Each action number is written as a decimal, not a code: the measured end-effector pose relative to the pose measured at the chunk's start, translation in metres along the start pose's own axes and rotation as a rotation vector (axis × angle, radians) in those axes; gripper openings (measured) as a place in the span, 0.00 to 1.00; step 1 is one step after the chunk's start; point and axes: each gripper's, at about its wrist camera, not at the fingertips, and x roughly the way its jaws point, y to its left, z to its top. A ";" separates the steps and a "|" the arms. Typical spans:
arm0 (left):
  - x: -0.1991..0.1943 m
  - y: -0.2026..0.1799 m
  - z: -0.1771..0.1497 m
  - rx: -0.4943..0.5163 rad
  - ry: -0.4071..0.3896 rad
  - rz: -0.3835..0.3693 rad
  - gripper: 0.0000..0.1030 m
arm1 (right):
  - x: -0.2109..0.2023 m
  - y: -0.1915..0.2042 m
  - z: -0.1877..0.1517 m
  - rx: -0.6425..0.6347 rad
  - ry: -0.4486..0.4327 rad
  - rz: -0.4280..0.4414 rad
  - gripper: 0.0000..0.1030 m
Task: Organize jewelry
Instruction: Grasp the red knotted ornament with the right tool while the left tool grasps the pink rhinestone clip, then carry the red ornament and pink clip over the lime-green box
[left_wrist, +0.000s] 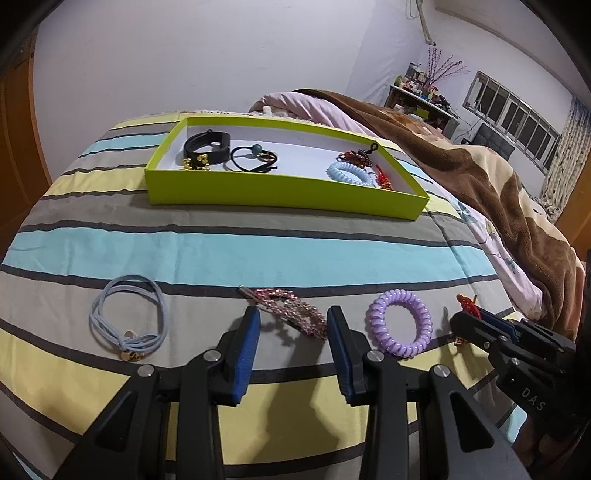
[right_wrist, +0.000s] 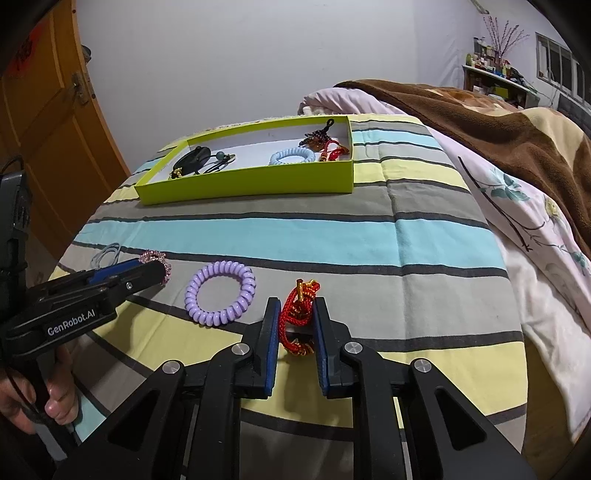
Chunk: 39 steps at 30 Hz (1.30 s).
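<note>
A lime-green box lies at the far end of the striped bedspread and holds a black band, a black hair tie, a light-blue coil tie and red cords. My left gripper is open around a pink rhinestone clip that lies on the bed. My right gripper is shut on a red cord bracelet. A purple coil tie lies between the grippers. A blue elastic tie lies left.
A brown blanket and a pink floral quilt are piled on the right side of the bed. A wooden door stands at the left. A cluttered shelf is at the back right.
</note>
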 end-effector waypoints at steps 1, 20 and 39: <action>0.000 0.001 0.000 -0.002 0.000 0.001 0.35 | 0.000 0.000 0.000 0.001 -0.001 0.002 0.17; 0.005 0.009 0.013 -0.023 0.001 0.053 0.19 | 0.000 0.000 0.000 -0.007 -0.004 0.009 0.17; -0.019 -0.004 0.004 0.060 -0.063 0.017 0.07 | -0.012 0.002 0.001 -0.018 -0.041 0.025 0.13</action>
